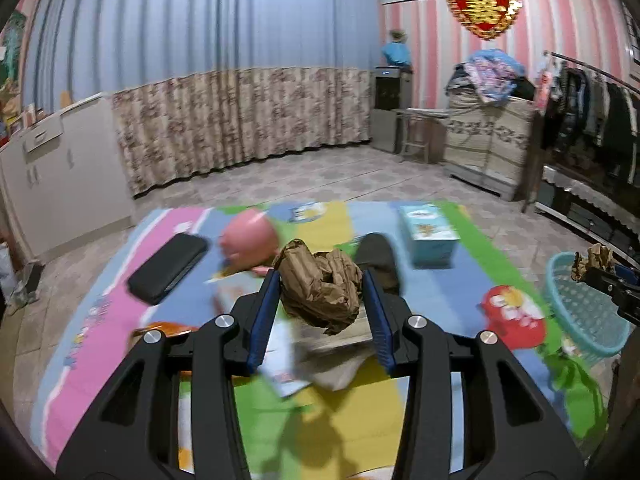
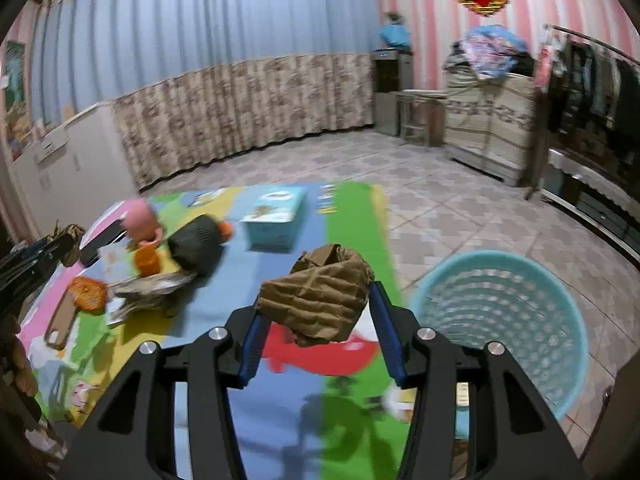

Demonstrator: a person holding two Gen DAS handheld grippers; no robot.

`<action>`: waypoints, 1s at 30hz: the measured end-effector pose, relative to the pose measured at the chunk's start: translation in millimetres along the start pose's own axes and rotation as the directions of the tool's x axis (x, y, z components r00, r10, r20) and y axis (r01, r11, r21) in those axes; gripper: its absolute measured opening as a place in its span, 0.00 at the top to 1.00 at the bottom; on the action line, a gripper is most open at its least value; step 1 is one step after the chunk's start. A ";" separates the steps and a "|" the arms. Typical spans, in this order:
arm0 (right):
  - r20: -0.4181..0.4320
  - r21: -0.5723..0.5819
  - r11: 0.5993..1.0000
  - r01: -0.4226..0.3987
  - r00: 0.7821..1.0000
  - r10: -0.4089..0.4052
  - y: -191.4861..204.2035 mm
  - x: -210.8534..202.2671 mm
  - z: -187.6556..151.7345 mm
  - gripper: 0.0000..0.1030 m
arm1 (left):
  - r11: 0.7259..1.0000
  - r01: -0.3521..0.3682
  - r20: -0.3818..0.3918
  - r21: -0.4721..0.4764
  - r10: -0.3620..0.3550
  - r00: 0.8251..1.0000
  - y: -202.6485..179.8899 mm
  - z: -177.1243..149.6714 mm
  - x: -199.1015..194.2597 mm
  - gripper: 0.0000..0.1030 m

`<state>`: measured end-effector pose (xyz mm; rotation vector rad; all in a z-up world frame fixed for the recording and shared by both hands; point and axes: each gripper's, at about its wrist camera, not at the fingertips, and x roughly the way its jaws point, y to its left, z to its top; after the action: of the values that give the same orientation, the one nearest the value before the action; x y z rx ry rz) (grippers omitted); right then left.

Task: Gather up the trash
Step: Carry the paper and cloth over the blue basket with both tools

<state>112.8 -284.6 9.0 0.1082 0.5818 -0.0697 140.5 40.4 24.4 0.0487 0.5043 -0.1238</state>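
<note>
In the left wrist view my left gripper [image 1: 321, 282] is shut on a crumpled brown paper ball [image 1: 316, 280], held above the colourful play mat [image 1: 432, 292]. At that view's right edge, over the teal basket [image 1: 580, 320], my right gripper [image 1: 600, 276] carries another brown wad [image 1: 594, 258]. The right wrist view shows my right gripper [image 2: 319, 304] shut on that crumpled brown paper [image 2: 320, 292], with the teal mesh basket [image 2: 500, 320] on the tiled floor just to its right. My left gripper [image 2: 52, 248] with its paper [image 2: 70, 234] shows at the far left.
On the mat lie a black case [image 1: 168, 268], a pink toy [image 1: 250, 240], a blue tissue box [image 1: 430, 232], a dark pouch [image 2: 198, 246], an orange cup [image 2: 146, 260], torn paper scraps [image 2: 152, 288] and an orange packet [image 2: 88, 292]. A white cabinet [image 1: 60, 176] stands left, a clothes rack [image 1: 592, 120] right.
</note>
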 end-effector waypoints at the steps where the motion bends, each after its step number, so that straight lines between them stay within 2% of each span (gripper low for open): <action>1: 0.005 0.012 1.000 0.015 1.000 -0.016 -12.0 -2.1 0.0 0.53 | 1.000 0.017 0.002 0.008 -0.017 1.000 -14.7 1.5 1.9 0.60; 7: 0.023 0.122 0.990 0.072 0.997 -0.075 -81.1 -15.8 -0.5 0.53 | 0.994 0.102 -0.006 0.040 -0.102 0.995 -81.8 4.4 13.2 0.60; 13: 0.037 0.184 0.974 0.134 0.989 -0.143 -129.3 -25.2 -0.6 0.53 | 0.982 0.175 -0.005 0.068 -0.176 0.984 -139.6 8.2 21.5 0.59; 17: 0.035 0.208 0.962 0.179 0.981 -0.190 -153.5 -27.1 -3.0 0.53 | 0.967 0.231 -0.003 0.103 -0.232 0.973 -178.8 10.7 26.3 0.59; 20: 0.033 0.248 0.951 0.183 0.980 -0.197 -166.3 -27.2 -5.7 0.53 | 0.955 0.267 0.008 0.129 -0.270 0.963 -203.8 11.0 24.7 0.59; 24: 0.025 0.236 0.947 0.217 0.973 -0.229 -174.1 -26.3 -8.9 0.53 | 0.937 0.312 0.008 0.156 -0.317 0.948 -233.4 12.3 23.1 0.59; 30: 0.024 0.294 0.932 0.211 0.973 -0.228 -189.7 -28.9 -14.6 0.53 | 0.916 0.355 0.009 0.185 -0.363 0.932 -262.0 13.6 21.7 0.59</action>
<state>62.5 -470.0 -2.8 0.3256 0.5213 -0.3760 131.7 -222.7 21.6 0.1301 0.4534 -0.5317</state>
